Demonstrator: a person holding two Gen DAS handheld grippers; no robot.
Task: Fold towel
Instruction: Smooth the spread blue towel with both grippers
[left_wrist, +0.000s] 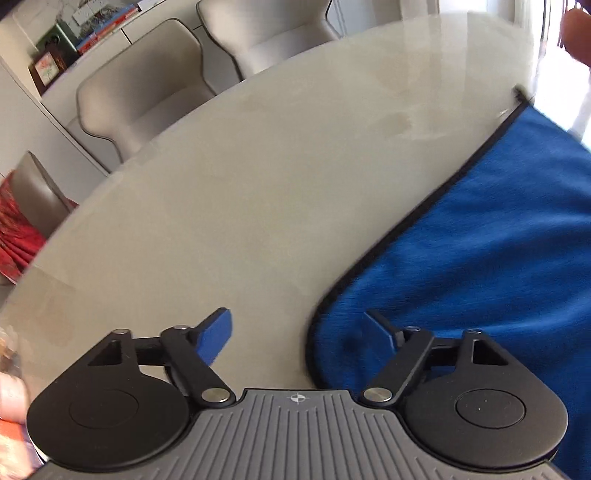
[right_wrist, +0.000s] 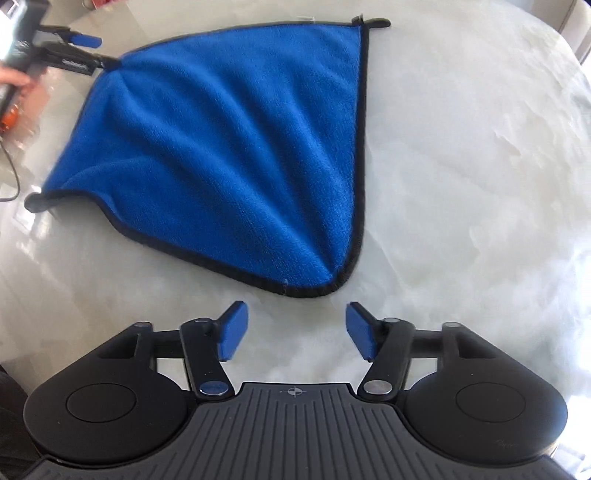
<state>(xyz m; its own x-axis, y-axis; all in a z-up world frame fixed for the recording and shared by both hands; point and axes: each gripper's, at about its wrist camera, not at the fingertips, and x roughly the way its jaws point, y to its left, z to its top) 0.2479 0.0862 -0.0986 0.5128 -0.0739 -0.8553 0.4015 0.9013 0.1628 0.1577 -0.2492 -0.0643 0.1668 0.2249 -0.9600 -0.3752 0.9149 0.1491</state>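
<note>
A blue towel (right_wrist: 229, 147) with a black hem lies spread and a little rumpled on a pale round table (right_wrist: 461, 166). My right gripper (right_wrist: 295, 330) is open and empty, just short of the towel's near corner (right_wrist: 314, 288). My left gripper (left_wrist: 299, 332) is open at another corner of the towel (left_wrist: 461, 258); its right finger is over the cloth and its left finger over bare table. In the right wrist view the left gripper (right_wrist: 92, 51) sits at the far left, one finger touching the towel's corner.
Two beige chairs (left_wrist: 147, 92) stand beyond the table's far edge. A shelf with books (left_wrist: 92, 29) is behind them. A red cloth (left_wrist: 18, 236) lies at the left. A black cable (right_wrist: 11, 170) and an orange object (right_wrist: 9, 118) sit at the table's left edge.
</note>
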